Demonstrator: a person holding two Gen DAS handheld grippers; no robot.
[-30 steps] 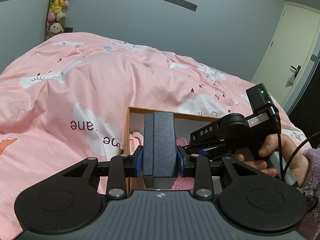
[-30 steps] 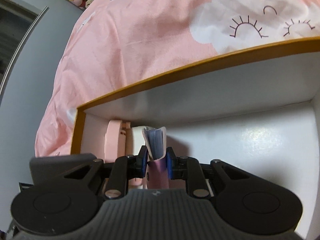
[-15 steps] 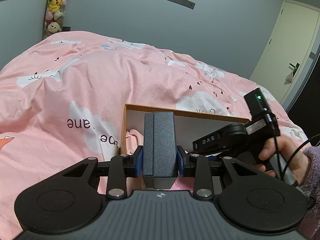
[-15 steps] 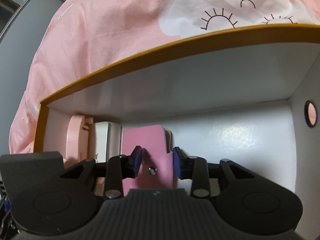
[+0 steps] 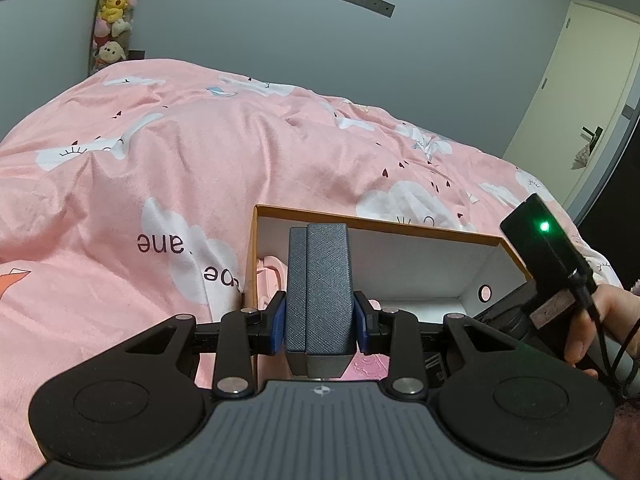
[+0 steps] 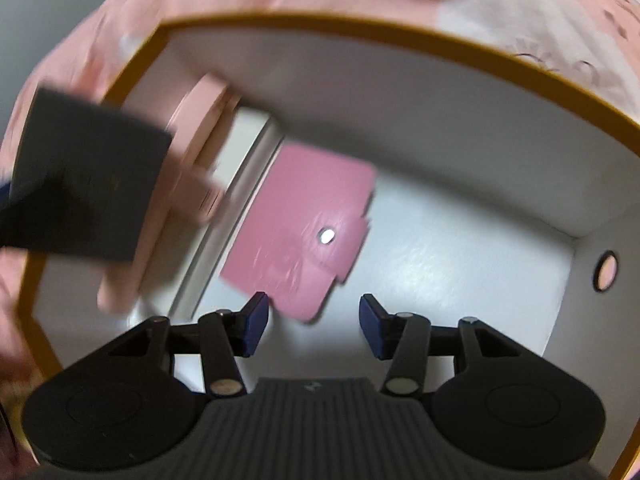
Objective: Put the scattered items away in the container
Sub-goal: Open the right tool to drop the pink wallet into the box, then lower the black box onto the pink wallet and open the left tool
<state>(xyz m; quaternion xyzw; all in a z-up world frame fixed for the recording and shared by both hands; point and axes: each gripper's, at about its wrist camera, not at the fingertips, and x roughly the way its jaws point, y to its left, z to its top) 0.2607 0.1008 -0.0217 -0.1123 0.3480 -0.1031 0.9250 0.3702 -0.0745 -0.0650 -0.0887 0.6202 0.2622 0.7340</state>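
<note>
The pink snap wallet (image 6: 298, 226) lies flat on the white floor of the orange-rimmed box (image 6: 360, 24), just ahead of the right gripper (image 6: 310, 322). Its jaws have just been opening and now stand apart, with only the wallet's near corner reaching toward the gap and neither pad on it. Only the blurred right wrist view shows this wallet, with a white item (image 6: 244, 168) beside it and a pale pink object (image 6: 192, 148) against the box's left wall.

The left wrist view shows what that one does not: the left gripper (image 5: 319, 324) clamped on a dark grey textured case (image 5: 320, 280), held upright over the box's (image 5: 376, 222) near left end. The box sits on a pink cloud-print duvet (image 5: 160, 168). At the right edge a hand (image 5: 592, 328) grips the other tool's handle.
</note>
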